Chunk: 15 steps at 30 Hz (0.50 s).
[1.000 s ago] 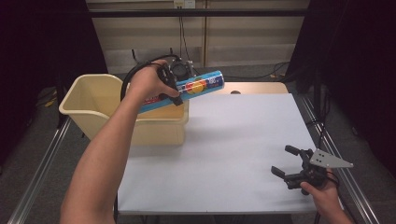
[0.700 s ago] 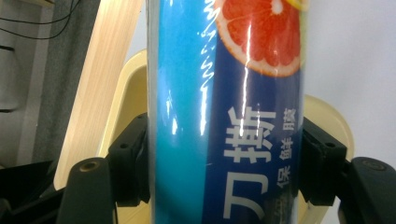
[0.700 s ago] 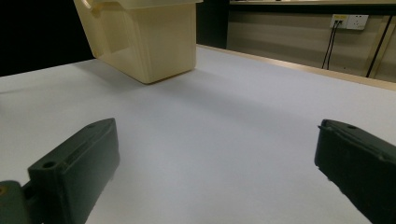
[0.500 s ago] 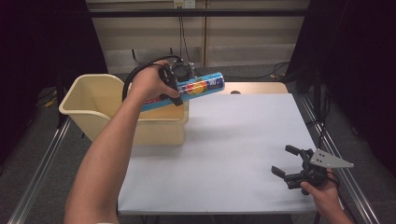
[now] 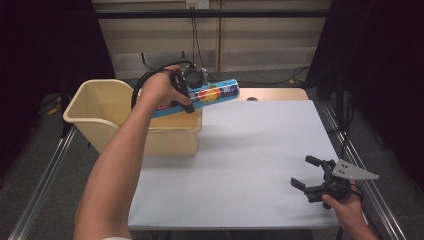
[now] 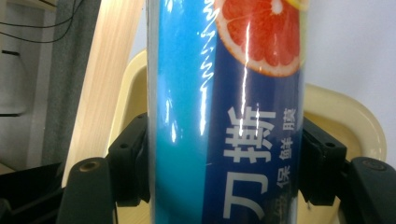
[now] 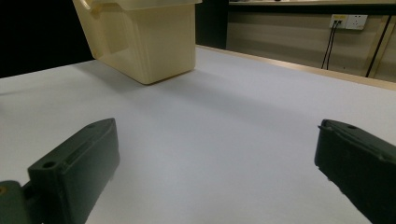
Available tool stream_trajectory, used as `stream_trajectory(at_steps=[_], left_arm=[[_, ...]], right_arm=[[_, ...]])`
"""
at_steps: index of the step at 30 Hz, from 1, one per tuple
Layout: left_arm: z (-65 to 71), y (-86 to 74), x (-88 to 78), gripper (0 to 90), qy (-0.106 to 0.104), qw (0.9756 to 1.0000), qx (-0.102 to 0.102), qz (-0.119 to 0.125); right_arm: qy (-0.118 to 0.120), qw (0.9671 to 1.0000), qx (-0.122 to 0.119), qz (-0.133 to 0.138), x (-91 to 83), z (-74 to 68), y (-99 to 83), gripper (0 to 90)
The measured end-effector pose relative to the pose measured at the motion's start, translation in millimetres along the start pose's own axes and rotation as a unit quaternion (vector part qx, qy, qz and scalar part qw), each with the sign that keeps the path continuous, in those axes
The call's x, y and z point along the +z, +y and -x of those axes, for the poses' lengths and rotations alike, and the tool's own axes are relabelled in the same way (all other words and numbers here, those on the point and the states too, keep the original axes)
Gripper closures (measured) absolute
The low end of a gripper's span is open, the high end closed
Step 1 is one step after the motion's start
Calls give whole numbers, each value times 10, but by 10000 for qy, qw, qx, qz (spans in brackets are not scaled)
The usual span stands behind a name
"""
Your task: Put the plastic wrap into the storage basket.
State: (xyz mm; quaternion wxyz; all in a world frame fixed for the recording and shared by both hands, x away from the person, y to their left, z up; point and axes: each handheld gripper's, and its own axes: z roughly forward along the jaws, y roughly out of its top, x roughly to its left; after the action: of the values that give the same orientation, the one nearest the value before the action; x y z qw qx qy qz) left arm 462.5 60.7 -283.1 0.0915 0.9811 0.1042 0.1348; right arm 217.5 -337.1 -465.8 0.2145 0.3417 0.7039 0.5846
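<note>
Item: blue cling-film tube point(image 5: 200, 95), a long cylinder clamped across its middle by the left hand-held gripper point(image 5: 187, 87), both jaws pressed against its sides in the left gripper view

Position: held in the air above the near right corner of the cream plastic bin point(image 5: 107, 107); the bin stands at the far left of the white bench point(image 5: 250, 150), partly past its left edge

Long axis: close to level, slightly tilted, one end raised toward the right over the bench, the other lower end behind the left hand point(image 5: 157, 90) and over the bin's opening

Key relation: bin lies directly below and to the left of the tube; left arm is the nearer by far. Judged next move, a drop into the bin, would need the tube carried a little left and released

Right hand-held gripper point(image 5: 312, 175): released, jaws wide apart, nothing between them, low over the near right of the bench, well apart from tube and bin

Markings: Chinese characters in white on dark blue, reading roughly 刀撕 and 保鲜膜; cut grapefruit picture point(image 6: 261, 37); no brand name legible
</note>
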Motion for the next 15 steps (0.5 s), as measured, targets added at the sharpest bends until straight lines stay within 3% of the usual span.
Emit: stream_trajectory(at_steps=[15], left_arm=[[-40, -132, 72, 320, -31, 10000, 53, -27]], right_arm=[[10, 10000, -16, -12, 1, -1, 3, 0]])
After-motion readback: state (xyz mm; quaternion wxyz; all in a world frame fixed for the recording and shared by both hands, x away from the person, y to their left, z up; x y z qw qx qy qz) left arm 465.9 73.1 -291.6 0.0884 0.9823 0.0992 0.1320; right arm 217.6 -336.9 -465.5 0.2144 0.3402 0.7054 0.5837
